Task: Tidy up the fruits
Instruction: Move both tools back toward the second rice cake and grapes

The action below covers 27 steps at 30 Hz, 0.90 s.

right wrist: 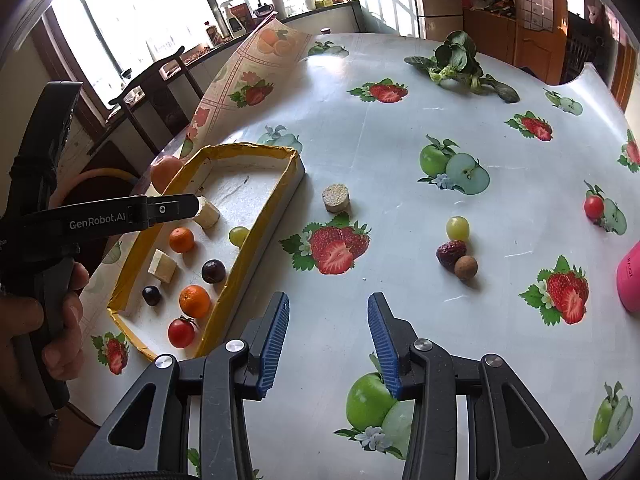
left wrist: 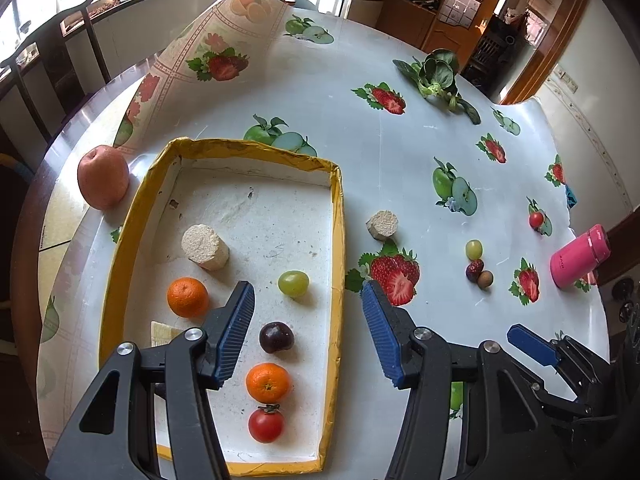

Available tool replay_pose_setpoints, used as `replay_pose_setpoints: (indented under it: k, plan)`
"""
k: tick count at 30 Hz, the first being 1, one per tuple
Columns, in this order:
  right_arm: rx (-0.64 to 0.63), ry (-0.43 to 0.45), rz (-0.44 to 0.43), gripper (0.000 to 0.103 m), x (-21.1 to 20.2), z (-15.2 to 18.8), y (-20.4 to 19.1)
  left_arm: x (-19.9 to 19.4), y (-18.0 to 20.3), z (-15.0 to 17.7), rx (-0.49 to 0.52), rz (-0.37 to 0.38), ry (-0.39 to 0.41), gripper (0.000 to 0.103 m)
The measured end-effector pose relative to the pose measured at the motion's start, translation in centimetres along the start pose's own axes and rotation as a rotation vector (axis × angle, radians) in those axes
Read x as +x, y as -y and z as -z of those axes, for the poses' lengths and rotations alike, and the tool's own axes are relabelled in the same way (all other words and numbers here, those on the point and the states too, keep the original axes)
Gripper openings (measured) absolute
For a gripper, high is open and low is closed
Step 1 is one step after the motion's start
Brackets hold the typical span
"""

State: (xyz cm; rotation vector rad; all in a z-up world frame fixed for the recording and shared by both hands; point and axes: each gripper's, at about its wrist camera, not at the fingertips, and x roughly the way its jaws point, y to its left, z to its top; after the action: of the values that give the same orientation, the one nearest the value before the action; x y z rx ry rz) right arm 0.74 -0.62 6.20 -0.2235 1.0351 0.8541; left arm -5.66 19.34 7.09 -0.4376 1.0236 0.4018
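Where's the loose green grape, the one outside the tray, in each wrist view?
Left wrist: the grape sits right of centre on the tablecloth, just above a dark red fruit and a small brown fruit.
Right wrist: the grape sits right of centre, above the same two fruits.
Shared landmark: the yellow-rimmed tray, left of the grape in both views.
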Motion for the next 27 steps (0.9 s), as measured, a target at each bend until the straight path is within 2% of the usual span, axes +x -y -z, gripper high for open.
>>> replay_pose_setpoints:
  k: [18, 22, 27]
  plan:
    - [0.104, 0.006, 0.056, 0.043, -1.1, 1.6, 6.3, 1.6, 5.2, 0.3, 0.053, 0.077, -0.040, 0.055]
    - [0.120, -0.001, 0.063, 0.042, -0.6, 1.9, 7.4, 2.6, 6.3, 0.2, 0.057, 0.102, -0.055, 0.055]
    - [0.139, -0.007, 0.069, 0.042, 0.1, 1.9, 8.6, 4.9, 7.7, -0.3, 0.073, 0.095, -0.084, 0.055]
